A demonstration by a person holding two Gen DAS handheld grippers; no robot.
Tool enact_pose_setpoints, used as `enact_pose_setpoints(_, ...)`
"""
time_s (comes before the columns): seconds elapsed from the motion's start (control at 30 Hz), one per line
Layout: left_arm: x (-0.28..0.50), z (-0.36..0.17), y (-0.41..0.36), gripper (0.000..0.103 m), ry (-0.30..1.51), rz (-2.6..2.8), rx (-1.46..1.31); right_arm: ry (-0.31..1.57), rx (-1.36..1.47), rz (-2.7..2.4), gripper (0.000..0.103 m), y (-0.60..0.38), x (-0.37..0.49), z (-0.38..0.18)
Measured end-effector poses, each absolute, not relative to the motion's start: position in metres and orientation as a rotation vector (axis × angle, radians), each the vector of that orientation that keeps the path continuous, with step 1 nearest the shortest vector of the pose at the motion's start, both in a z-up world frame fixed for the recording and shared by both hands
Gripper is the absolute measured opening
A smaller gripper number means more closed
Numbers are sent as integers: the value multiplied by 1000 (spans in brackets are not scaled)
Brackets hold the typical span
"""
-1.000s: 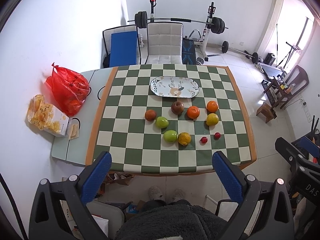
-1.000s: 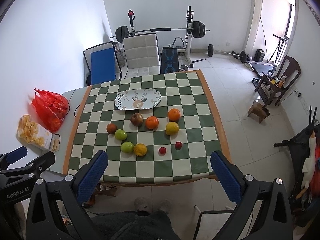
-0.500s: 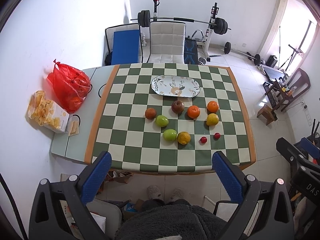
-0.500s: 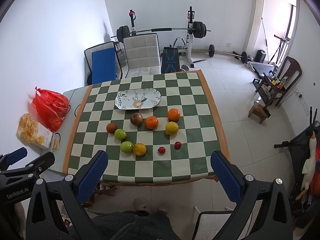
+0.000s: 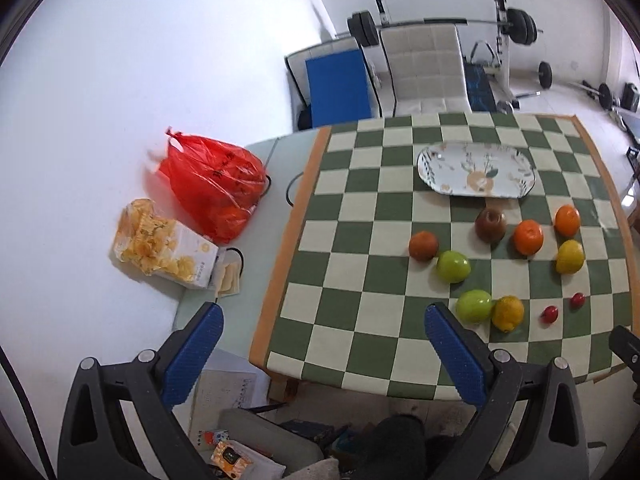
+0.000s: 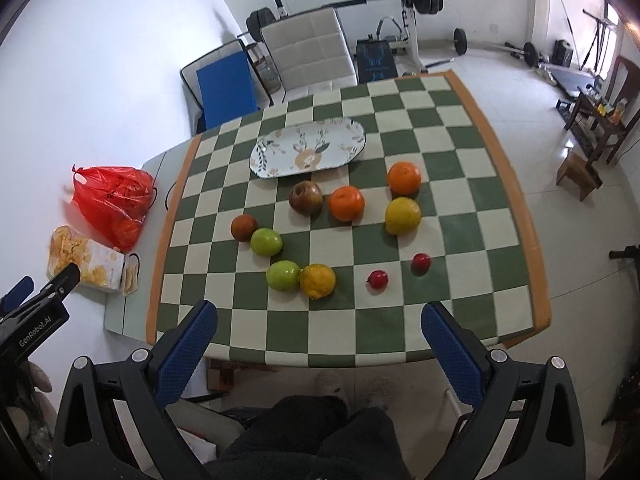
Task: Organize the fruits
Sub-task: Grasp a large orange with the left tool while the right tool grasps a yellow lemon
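Fruit (image 6: 346,208) is found loose on the checked surface (image 6: 460,240), none yet on the plate (image 6: 308,153) at the far side. Since a second ago both views have drawn nearer, and the left gripper (image 5: 324,354) has been swung left toward the red bag (image 5: 212,188). The right gripper (image 6: 320,346) is centred on the fruit. Both jaws are held wide apart, gripping nothing. An approach has apparently begun; the intended first fruit cannot be told.

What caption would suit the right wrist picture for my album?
Open right gripper poised over a checkered table where ten loose fruits lie near an empty floral plate.
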State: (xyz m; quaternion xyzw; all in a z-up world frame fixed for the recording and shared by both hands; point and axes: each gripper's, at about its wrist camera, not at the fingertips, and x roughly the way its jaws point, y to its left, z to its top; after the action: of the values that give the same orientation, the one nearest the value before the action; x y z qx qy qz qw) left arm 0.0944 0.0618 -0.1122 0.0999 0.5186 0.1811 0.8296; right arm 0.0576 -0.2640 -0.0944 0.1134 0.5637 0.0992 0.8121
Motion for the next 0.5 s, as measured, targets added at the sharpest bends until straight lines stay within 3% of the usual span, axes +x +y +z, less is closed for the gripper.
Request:
enact_pose_setpoints(0.2, 170, -195, 89, 103, 1327, 311, 147, 1412, 395, 190, 97, -248, 110, -229)
enact_pose_setpoints(0.3, 206, -234, 100, 101, 1460, 236, 68, 1518, 526, 128, 86, -246, 133, -298)
enact_pose_setpoints(0.5, 272, -300, 109, 92, 1650, 76, -114, 1636, 745, 12, 78, -235, 150, -379)
